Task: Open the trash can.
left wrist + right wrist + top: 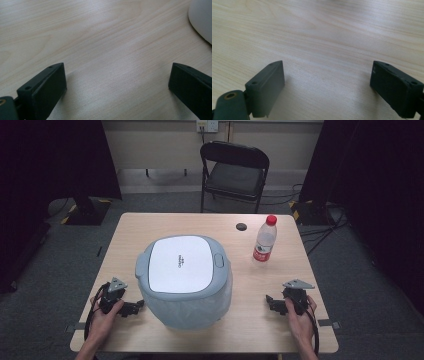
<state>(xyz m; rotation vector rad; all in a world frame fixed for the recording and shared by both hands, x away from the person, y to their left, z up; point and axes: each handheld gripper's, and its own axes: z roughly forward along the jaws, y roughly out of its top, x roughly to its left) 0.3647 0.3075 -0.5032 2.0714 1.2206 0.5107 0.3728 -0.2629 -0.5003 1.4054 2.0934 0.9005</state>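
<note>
A large pale-blue plastic appliance with a white lid [184, 282] sits mid-bench [280, 270]. The left tongs [135, 307], just beside its base, and the right tongs [270, 303], well apart from it, both gape wide, holding nothing.

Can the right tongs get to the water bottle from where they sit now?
Probably yes. The right tongs rest open on the table, and bare wood lies between them and the water bottle standing farther back on that side. The lidded bin sits off to the left.
</note>
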